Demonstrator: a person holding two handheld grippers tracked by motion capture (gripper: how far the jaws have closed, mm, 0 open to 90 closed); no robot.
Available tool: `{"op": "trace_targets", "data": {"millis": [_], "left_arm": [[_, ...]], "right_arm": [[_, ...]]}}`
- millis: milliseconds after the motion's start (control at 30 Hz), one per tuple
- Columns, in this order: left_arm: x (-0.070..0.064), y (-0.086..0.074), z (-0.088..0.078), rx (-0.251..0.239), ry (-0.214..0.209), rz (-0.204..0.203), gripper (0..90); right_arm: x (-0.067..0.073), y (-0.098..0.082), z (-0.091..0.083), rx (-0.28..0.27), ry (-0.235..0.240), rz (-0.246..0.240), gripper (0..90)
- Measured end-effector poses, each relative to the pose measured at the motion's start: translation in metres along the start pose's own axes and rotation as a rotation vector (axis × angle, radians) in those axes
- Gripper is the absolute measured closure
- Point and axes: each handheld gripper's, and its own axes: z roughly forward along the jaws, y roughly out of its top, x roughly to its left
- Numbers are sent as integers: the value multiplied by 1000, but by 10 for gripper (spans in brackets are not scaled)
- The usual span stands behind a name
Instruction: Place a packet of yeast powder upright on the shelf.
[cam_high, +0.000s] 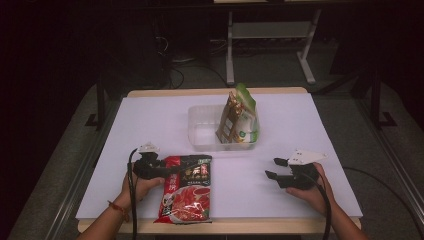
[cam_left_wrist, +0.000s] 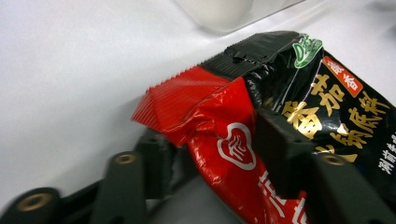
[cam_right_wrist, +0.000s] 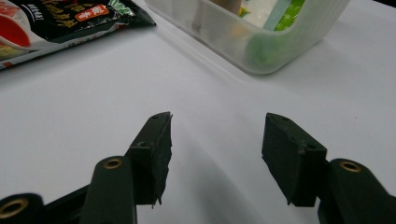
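White paper covers the table (cam_high: 150, 120), set in a dim room with desk frames behind. At the left, my left gripper (cam_high: 150, 167) lies low and nearly level at the near edge, wrist resting by the table's rim, jaws pointing toward the centre. They straddle the upper left corner of the red-and-black sauce pouch (cam_high: 187, 187), which lies flat on the paper near the front edge, just right of my left hand (cam_high: 135, 187). In the left gripper view the crinkled seal (cam_left_wrist: 187, 100) is lifted and pinched between my two pads, so I read the jaws as clamped on the pouch.

The grip looks best kept on the stiff sealed corner rather than the soft belly, so the pouch hangs straight. I judge a slow lift, then a carry toward the clear plastic tub (cam_high: 200, 135), would avoid dragging the bag across the paper.

That tub sits beyond the pouch at mid-table, two upright packets (cam_high: 239, 117) leaning in its right half, its left half free.

At the right, my right gripper (cam_high: 275, 169) rests well apart from the pouch, hand (cam_high: 305, 192) cupped beneath it, pointing left. Its jaws stand apart with nothing between them, bare paper showing in the gap in the right gripper view.
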Motion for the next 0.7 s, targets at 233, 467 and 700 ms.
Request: {"op": "trace_targets", "data": {"millis": [233,467,700], "left_arm": [[8,-1,-4,-27,-87,-43,744],[4,1,-10,-67,-83,-11,798],[-11,6,-26,-151,-61,44,821]], "right_arm": [[-1,-1,2,6,21,10,413],[-5,-3,1,-2,25,31,408],[-7,-3,-2,-14,18,48,397]]}}
